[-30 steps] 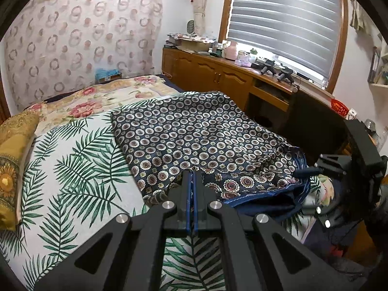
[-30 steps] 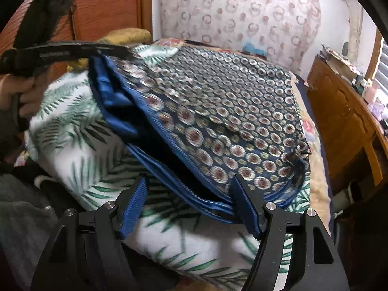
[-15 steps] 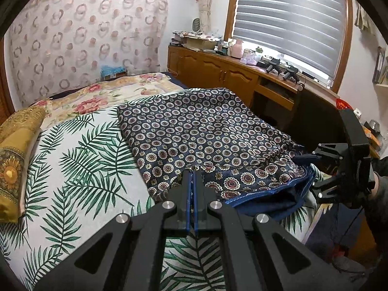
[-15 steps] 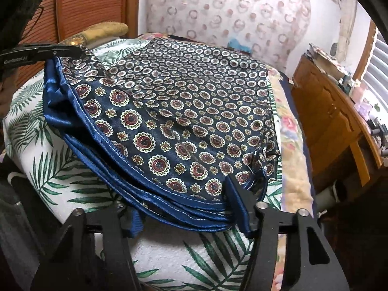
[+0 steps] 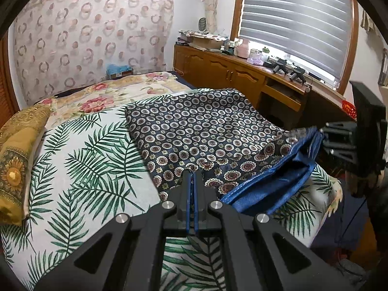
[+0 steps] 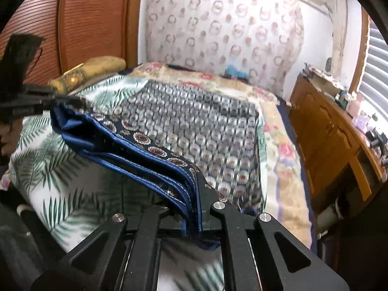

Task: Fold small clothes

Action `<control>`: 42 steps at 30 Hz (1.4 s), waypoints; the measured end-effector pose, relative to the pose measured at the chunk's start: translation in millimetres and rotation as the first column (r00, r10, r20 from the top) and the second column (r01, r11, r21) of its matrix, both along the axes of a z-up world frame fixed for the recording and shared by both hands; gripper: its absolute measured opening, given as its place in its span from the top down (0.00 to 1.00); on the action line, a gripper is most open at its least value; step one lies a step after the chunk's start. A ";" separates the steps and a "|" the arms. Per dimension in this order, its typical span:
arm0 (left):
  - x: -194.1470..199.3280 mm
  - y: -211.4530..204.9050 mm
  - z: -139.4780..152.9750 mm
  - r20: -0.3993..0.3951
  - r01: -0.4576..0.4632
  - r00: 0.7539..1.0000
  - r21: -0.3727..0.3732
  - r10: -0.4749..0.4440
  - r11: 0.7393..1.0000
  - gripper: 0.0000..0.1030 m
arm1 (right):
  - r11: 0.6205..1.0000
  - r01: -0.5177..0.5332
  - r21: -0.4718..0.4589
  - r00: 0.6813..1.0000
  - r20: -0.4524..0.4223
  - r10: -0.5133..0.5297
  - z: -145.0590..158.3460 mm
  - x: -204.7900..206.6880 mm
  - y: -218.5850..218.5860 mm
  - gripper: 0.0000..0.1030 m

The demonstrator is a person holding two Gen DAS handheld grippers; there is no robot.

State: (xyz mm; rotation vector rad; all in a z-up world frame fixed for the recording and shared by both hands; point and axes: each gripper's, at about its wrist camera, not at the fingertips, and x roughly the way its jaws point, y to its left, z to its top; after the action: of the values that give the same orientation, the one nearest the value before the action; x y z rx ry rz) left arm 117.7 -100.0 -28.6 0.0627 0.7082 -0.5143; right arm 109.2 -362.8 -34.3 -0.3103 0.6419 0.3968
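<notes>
A navy garment with a circle print and blue lining lies folded on the palm-leaf bedspread; it also shows in the right wrist view. My left gripper is shut on the garment's near-left hem corner. My right gripper is shut on the stacked blue hem layers at the near-right corner and lifts them off the bed. In the left wrist view the right gripper holds the raised corner at the right. In the right wrist view the left gripper pinches the far corner.
A gold pillow lies at the left bed edge. A wooden cabinet run with clutter stands along the window side. A floral blanket covers the far bed. A patterned curtain hangs behind.
My right gripper has closed on the near-right hem layers and lifted them. The left gripper stays shut on its corner. The hem between the two grippers has come up off the bed.
</notes>
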 end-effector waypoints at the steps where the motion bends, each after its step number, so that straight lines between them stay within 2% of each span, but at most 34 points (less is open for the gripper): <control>1: 3.2 0.3 -0.6 -0.001 0.001 1.000 0.003 -0.001 1.000 1.00 | 1.000 -0.005 -0.004 1.000 0.005 0.005 1.7 3.7 0.8 0.97; 15: 62.2 14.8 8.3 -0.018 -0.015 1.000 -0.013 0.015 1.000 0.99 | 0.999 -0.041 -0.001 0.997 0.059 0.041 24.3 86.5 13.7 0.99; 18: 73.4 18.9 9.8 -0.028 -0.021 0.999 -0.019 0.020 1.000 0.89 | 0.999 -0.043 0.001 0.998 0.046 0.043 19.0 102.9 14.4 0.99; 19: 75.6 20.3 10.4 -0.022 -0.027 0.999 -0.014 0.027 1.000 0.77 | 0.999 -0.044 0.003 0.999 0.031 0.044 14.0 111.4 14.7 0.99; 20: 78.0 23.1 11.8 -0.009 -0.034 0.999 -0.011 0.034 0.999 0.70 | 0.999 -0.044 0.000 0.999 0.023 0.044 11.1 115.7 15.2 0.99; 23: 86.4 32.9 13.6 -0.008 -0.055 0.998 -0.026 0.055 0.998 0.64 | 0.999 -0.050 -0.015 0.999 -0.009 0.050 -1.3 132.0 18.2 0.99; 27: 99.2 41.7 12.0 -0.014 -0.070 0.997 -0.018 0.070 0.997 0.62 | 0.998 -0.061 -0.031 0.998 -0.021 0.060 -4.8 148.2 22.3 0.99; 34: 117.6 44.7 1.1 -0.044 -0.070 0.997 -0.006 0.069 0.998 0.61 | 0.999 -0.033 -0.037 0.999 -0.014 0.032 6.2 175.9 26.9 0.99; 42: 133.0 39.7 -10.2 -0.076 -0.056 0.995 0.021 0.058 0.998 0.61 | 0.999 0.014 -0.052 0.997 -0.073 -0.017 -3.5 217.3 33.4 0.99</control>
State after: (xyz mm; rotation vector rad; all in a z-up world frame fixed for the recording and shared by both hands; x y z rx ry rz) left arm 250.7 -60.2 -38.8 0.0402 0.7871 -0.4576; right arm 326.5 -329.4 -37.8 -0.3408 0.7273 0.3786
